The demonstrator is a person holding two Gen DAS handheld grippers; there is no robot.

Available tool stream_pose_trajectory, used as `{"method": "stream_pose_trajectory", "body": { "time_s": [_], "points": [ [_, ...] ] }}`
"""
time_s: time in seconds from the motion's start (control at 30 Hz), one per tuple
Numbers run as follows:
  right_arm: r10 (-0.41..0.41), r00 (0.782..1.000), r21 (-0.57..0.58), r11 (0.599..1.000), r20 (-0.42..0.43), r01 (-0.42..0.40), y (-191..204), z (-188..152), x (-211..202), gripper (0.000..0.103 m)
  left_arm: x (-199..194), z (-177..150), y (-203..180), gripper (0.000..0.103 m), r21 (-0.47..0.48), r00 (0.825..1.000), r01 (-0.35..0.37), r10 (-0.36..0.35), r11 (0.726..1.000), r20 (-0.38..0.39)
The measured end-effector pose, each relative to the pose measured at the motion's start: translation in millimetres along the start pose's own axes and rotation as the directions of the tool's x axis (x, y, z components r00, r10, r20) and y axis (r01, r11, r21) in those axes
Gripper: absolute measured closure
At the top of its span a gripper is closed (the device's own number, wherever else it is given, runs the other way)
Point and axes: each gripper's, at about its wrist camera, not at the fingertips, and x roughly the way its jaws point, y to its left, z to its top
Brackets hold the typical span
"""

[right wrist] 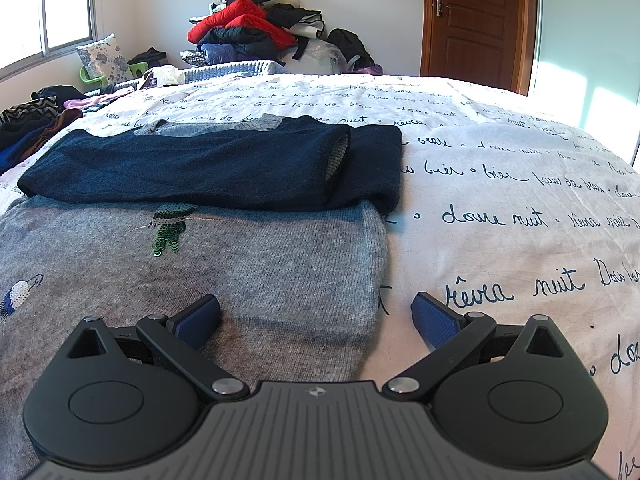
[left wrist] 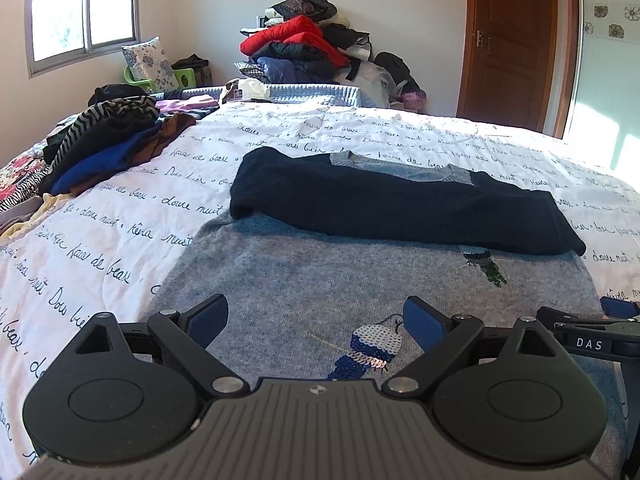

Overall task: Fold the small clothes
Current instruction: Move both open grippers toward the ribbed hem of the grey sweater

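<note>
Both tools released, nothing in either. My left tool [left wrist: 316,322] sits low over the near hem area of the grey sweater [left wrist: 280,276], blue pads [left wrist: 208,318] spread wide with the sequin figure [left wrist: 370,348] between them. My right tool [right wrist: 316,320] is at the sweater's right edge: left pad over grey knit, right pad [right wrist: 434,318] over bare bedspread [right wrist: 500,184]. The right tool also shows at the right edge of the left wrist view, just beside the left one.

Sweater lies flat on the bed, front up, body toward me. Both navy sleeves [right wrist: 200,172] are folded across the chest, stacked in one dark band running side to side; the cuff end [right wrist: 336,160] of the top sleeve shows grey lining. The band overhangs the body's right edge a little. Grey collar [left wrist: 348,160] peeks out beyond the band. A green sequin figure [right wrist: 170,232] sits just below the band.

Bedspread is white with dark script. Loose clothes pile [left wrist: 108,136] on the bed's far left, well apart from the sweater. Bigger heap with a red jacket [left wrist: 296,36] against the far wall, window [left wrist: 84,8] at left, wooden door [left wrist: 516,40] at right.
</note>
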Motion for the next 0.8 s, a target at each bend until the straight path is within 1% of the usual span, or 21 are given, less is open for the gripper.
{"method": "stream_pose_trajectory", "body": {
  "time_s": [0.1, 0.2, 0.37, 0.5, 0.6, 0.63, 0.7, 0.73, 0.8],
  "points": [
    [0.000, 1.000, 0.000, 1.000, 0.000, 0.000, 0.0, 0.0, -0.1, 0.000, -9.0, -0.5, 10.3, 0.010, 0.015, 1.000, -0.013, 0.013, 1.000, 0.020],
    [0.000, 1.000, 0.000, 1.000, 0.000, 0.000, 0.1, -0.1, 0.0, 0.000, -14.5, -3.3, 20.5, 0.009, 0.015, 0.998, -0.047, 0.046, 0.999, 0.036],
    [-0.006, 1.000, -0.009, 1.000, -0.001, 0.006, 1.6, 0.2, 0.0, 0.000, -17.6, -9.6, 34.2, 0.009, -0.019, 0.999, -0.050, 0.050, 0.999, 0.016],
    [0.004, 1.000, -0.013, 1.000, -0.016, -0.004, 1.7, 4.3, 2.8, 0.000, -22.6, -11.2, 40.9, 0.009, -0.022, 0.998, -0.058, 0.058, 0.998, 0.022],
    [0.061, 0.998, 0.000, 0.998, -0.027, -0.061, -6.4, 12.0, 0.8, 0.000, -29.5, -9.6, 48.9, 0.009, -0.028, 0.997, -0.063, 0.064, 0.998, 0.035],
    [0.083, 0.996, 0.039, 0.996, -0.017, -0.082, -12.4, 12.9, -5.5, 0.000, -32.5, -9.0, 52.4, 0.009, -0.031, 0.997, -0.067, 0.069, 0.997, 0.043],
    [0.111, 0.993, 0.132, 0.985, 0.039, -0.115, -25.2, 13.2, -25.8, 0.000, -38.9, -8.2, 60.9, 0.009, -0.035, 0.995, -0.082, 0.084, 0.996, 0.056],
    [0.130, 0.989, 0.156, 0.978, 0.072, -0.140, -31.4, 12.9, -40.0, 0.000, -41.8, -8.5, 65.0, 0.009, -0.037, 0.994, -0.087, 0.089, 0.995, 0.060],
    [0.155, 0.981, 0.146, 0.974, 0.119, -0.172, -39.4, 11.8, -69.6, 0.000, -46.9, -10.2, 75.4, 0.009, -0.045, 0.994, -0.091, 0.093, 0.995, 0.059]
  ]
}}
